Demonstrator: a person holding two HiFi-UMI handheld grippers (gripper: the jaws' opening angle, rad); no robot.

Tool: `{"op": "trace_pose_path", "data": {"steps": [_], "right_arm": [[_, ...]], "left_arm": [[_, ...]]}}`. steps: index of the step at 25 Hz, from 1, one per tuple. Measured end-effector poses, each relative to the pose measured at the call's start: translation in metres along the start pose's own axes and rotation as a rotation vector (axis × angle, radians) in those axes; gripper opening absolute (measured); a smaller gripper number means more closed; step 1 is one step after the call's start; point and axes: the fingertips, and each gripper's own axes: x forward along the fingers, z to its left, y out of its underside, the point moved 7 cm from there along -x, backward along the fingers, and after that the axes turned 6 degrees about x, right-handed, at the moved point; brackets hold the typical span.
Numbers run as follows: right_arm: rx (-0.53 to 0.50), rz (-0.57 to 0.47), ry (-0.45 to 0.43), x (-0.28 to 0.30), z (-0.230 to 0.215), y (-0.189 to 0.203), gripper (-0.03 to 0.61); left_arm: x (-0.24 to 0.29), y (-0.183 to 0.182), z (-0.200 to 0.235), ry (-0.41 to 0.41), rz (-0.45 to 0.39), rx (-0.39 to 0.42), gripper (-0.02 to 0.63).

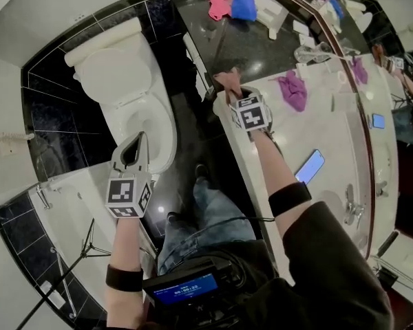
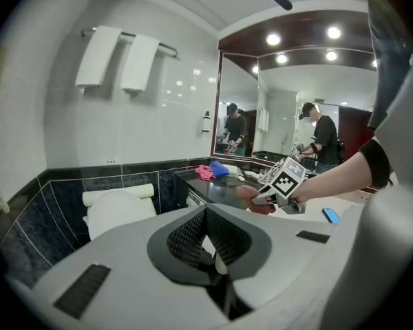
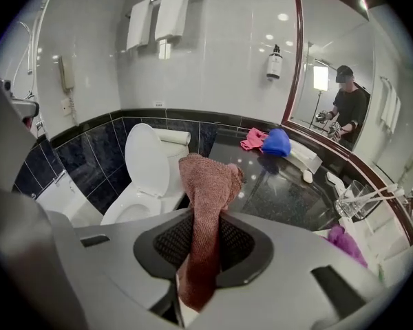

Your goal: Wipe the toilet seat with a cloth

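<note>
The white toilet [image 1: 124,108] stands with its lid [image 1: 103,74] up and the seat [image 1: 166,133] down; it also shows in the left gripper view [image 2: 117,212] and the right gripper view [image 3: 148,160]. My right gripper [image 1: 232,91] is over the black counter's edge, right of the toilet, shut on a reddish-brown cloth [image 1: 227,81]. The cloth [image 3: 206,184] sticks up from between the jaws [image 3: 205,227]. My left gripper [image 1: 139,139] hovers over the front of the seat, its jaws together [image 2: 208,215] and empty. From there the right gripper [image 2: 259,199] and cloth [image 2: 251,196] show.
A pink cloth [image 1: 220,2] and a blue cloth [image 1: 244,4] lie at the back of the black counter [image 1: 255,47]. A purple cloth [image 1: 292,89], a glass [image 1: 310,53] and a phone [image 1: 310,166] are on the white vanity. Towels [image 2: 120,60] hang above the toilet.
</note>
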Motion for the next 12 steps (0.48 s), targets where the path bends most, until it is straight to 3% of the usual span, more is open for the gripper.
{"op": "trace_pose_path", "data": {"steps": [8,12], "right_arm": [[-0.034,0.094,0.013,0.046,-0.012,0.007,0.131],[-0.036,0.129,0.038,0.054,-0.015,0.013,0.265]], "left_arm": [[0.008,0.006,0.016,-0.043,0.029,-0.023,0.003],[0.004,0.008,0.020,-0.053,0.041,-0.034,0.003]]}}
